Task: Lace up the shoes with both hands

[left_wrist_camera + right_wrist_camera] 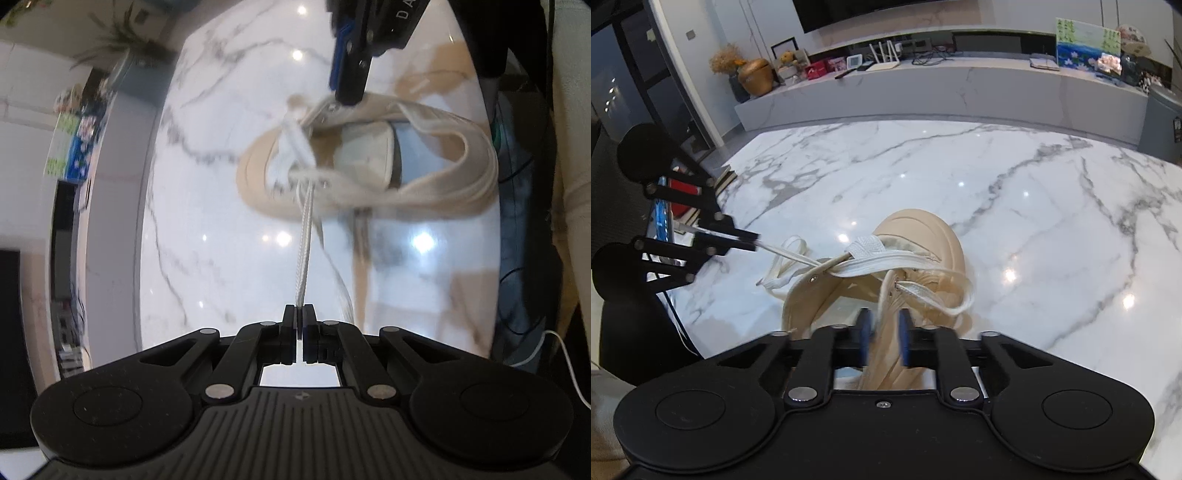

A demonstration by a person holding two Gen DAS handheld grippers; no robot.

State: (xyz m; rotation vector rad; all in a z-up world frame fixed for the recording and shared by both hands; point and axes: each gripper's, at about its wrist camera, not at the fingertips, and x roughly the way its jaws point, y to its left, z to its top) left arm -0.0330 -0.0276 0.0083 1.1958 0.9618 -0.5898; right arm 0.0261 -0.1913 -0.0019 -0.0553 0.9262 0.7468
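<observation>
A beige shoe lies on the white marble table, toe pointing left in the left wrist view. My left gripper is shut on the white lace, which runs taut from a near-side eyelet to the fingertips. My right gripper, with blue pads, is shut on the shoe's right eyelet flap; in the left wrist view it comes down from above onto the far flap. In the right wrist view the left gripper holds the lace at the left. A loose lace end curls over the right side.
A low marble sideboard with a gold vase, router and pictures stands beyond the table. Books sit by the table's left edge. Cables and a person's light sleeve lie off the table's near side.
</observation>
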